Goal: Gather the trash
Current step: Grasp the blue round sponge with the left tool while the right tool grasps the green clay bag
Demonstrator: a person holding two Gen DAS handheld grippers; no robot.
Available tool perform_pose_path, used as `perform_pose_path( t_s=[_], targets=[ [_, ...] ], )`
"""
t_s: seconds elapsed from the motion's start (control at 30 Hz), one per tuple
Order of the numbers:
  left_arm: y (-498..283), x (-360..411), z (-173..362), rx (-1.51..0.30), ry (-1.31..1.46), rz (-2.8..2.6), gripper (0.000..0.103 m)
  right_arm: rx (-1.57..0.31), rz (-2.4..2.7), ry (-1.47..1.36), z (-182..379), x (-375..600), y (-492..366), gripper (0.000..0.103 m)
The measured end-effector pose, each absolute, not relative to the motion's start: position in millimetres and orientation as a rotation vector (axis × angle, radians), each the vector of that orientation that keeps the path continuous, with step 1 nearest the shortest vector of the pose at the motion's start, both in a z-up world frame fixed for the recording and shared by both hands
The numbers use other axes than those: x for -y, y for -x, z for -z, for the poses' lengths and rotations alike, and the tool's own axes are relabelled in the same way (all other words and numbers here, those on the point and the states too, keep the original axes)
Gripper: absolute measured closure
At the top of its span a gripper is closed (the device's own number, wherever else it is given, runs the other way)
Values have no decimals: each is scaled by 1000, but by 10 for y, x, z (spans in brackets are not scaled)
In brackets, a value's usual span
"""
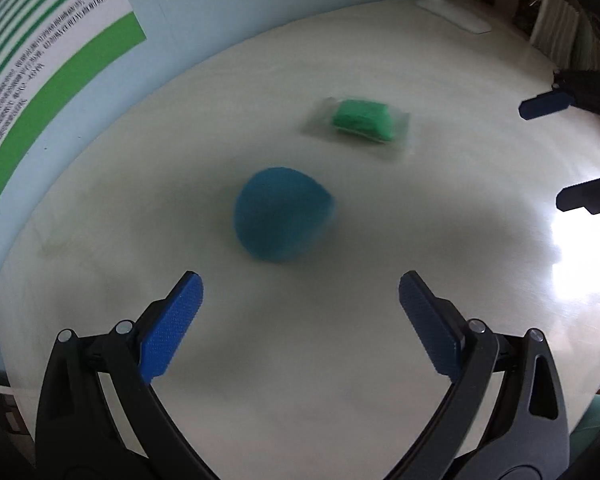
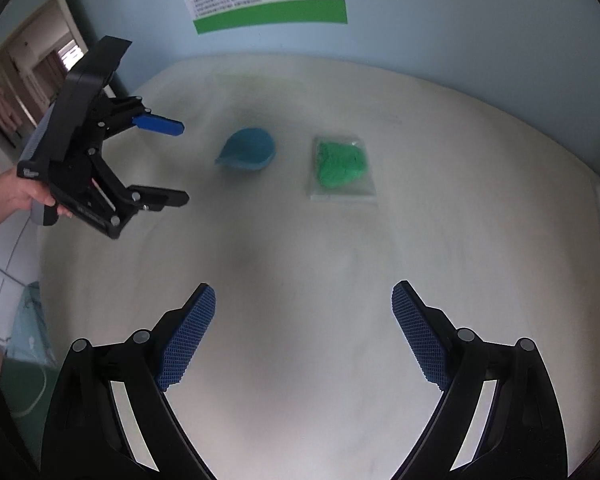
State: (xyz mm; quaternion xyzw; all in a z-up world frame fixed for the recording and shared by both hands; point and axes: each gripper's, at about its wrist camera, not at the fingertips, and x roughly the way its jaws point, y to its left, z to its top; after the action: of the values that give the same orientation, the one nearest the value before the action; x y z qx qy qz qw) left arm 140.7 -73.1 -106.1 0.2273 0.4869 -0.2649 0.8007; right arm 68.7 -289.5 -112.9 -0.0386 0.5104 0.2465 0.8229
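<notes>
The left claw [image 1: 300, 292] hangs released above the table [image 1: 380, 360], the blue wad [image 1: 282, 218] just ahead of its fingertips, apart. The right claw [image 2: 304, 300], spread and empty, stands farther back; the green packet [image 2: 342, 166] lies beside the wad, nearer the table's middle than any edge.

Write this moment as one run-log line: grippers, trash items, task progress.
left gripper: open, empty, facing blue lump | right gripper: open, empty | green packet: on table, beside lump | collected: nothing yet

On a white table [image 2: 300, 240], a blue wad [image 2: 247, 149] lies beside a bagged green wad [image 2: 342, 164], the left gripper [image 2: 184, 164] hovering spread nearby, the right gripper [image 2: 304, 312] wide apart.
</notes>
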Motion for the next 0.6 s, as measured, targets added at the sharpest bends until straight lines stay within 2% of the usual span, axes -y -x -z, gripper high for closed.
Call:
perform_pose_path(
  t_s=[0.17,0.37,0.47,0.5,0.57,0.6],
  targets=[
    [-1798,676,1218,-1084,-465,579,7,-1160,-539,84,1359,2718,-1205,14],
    [-1955,686,1260,-1079,-456,605,8,-1160,-503,81,1472,2636,-1565,14],
    [-1992,674,1288,-1083,-438,631,16,-1160,-485,102,1523,2577,-1699,14],
    [-2005,663,1286,-1089,-423,640,22,-1147,-485,116,1524,2545,-1728,15],
    [-2028,644,1264,-1088,-401,653,34,-1129,-484,140,1516,2485,-1768,22],
    [-2030,639,1246,-1085,-399,652,37,-1125,-481,151,1509,2464,-1782,32]
  ],
)
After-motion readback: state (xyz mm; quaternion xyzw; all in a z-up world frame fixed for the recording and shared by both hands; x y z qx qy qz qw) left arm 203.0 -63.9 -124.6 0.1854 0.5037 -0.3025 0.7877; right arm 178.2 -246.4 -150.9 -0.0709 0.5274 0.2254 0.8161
